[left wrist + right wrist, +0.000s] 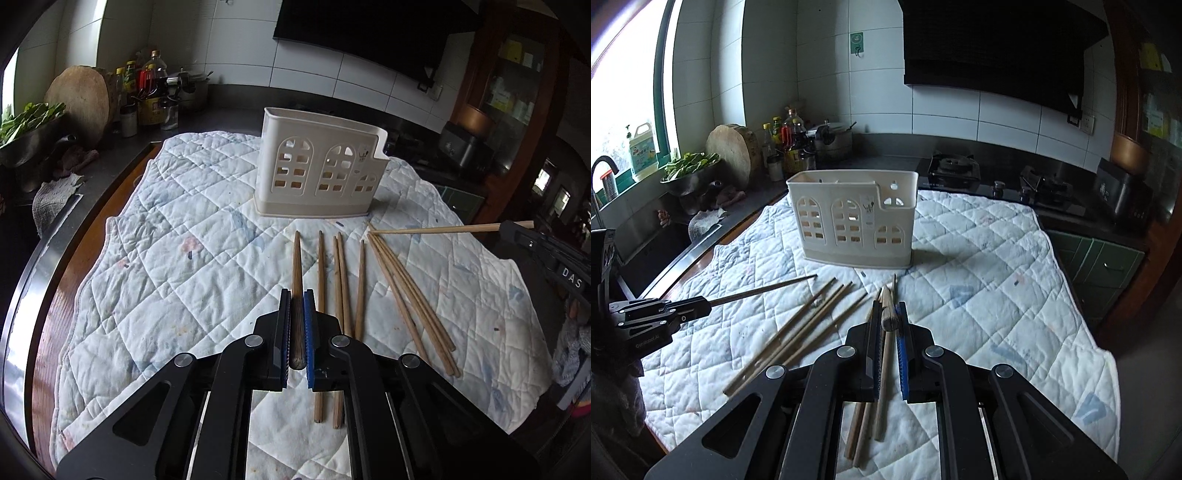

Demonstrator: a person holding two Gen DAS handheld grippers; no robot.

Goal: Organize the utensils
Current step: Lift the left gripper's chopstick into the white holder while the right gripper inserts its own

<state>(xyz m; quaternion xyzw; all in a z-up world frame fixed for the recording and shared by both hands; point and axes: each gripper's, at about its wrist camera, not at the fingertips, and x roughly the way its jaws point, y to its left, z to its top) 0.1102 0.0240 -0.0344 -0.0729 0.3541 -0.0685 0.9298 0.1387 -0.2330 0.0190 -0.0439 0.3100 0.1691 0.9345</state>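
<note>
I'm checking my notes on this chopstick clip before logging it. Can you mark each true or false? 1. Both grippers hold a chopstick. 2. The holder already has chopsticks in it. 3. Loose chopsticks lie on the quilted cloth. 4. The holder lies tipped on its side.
1. True: the left gripper is shut on a dark chopstick, the right gripper on a light chopstick.
2. False: no chopsticks show in the holder.
3. True: loose chopsticks lie on the quilted cloth.
4. False: it stands upright.

Cream holder point(317, 166), tan chopsticks point(406, 288), white quilted cloth point(166, 277)
</note>
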